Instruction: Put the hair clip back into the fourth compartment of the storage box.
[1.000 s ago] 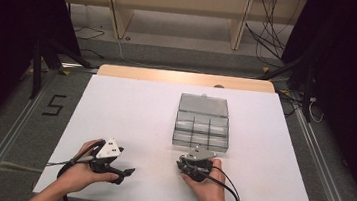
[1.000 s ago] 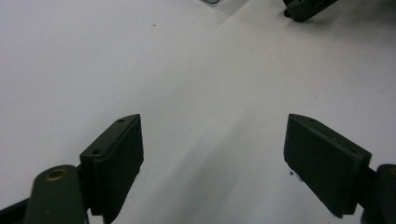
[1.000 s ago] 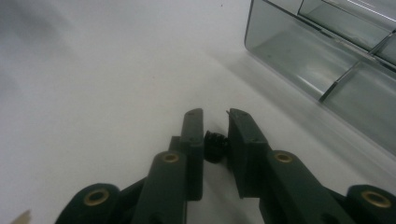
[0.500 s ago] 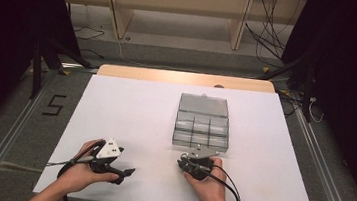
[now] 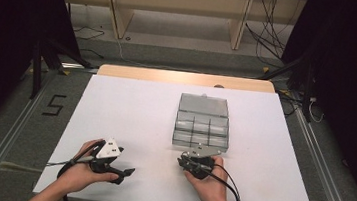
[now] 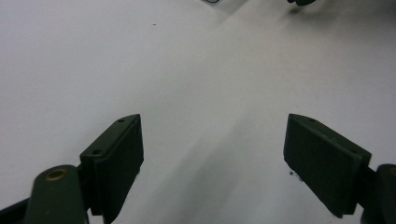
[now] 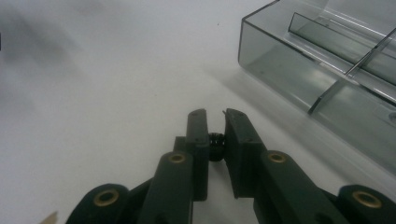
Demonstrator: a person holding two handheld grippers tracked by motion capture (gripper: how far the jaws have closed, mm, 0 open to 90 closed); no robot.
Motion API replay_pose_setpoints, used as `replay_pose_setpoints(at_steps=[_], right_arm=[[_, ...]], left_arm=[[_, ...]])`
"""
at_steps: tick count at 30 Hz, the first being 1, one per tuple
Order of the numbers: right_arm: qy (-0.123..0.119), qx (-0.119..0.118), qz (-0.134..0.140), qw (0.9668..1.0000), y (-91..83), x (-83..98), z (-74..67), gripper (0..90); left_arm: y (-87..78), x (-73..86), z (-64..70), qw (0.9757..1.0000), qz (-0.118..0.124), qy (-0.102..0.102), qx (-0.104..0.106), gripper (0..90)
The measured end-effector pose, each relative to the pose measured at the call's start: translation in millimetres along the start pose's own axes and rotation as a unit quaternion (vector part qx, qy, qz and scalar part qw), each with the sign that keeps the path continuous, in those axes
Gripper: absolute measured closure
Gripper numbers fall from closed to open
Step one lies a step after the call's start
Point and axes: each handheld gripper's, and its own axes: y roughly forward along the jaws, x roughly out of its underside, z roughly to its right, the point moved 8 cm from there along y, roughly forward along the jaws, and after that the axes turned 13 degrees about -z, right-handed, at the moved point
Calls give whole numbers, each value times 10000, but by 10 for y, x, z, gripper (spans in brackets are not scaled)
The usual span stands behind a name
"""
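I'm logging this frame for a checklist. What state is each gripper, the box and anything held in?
Left gripper: open, nothing between its jaws.
Right gripper: shut on small black part.
Clear compartment box: lid open, compartments look empty.

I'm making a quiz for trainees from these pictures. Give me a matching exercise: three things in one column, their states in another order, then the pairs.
Things:
1. left tongs
2. right tongs
3. clear divided box

States:
A. lid open, compartments look bare
B. jaws wide apart over the white table
C. jaws shut on a small black part

Pairs: 1-B, 2-C, 3-A
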Motion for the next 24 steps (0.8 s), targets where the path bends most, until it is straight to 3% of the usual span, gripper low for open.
replay_pose_setpoints(at_steps=[24], right_arm=[[48, 127, 200, 9997, -106, -94, 77, 808]], left_arm=[[0, 3, -4, 10000, -11, 8, -8, 199]])
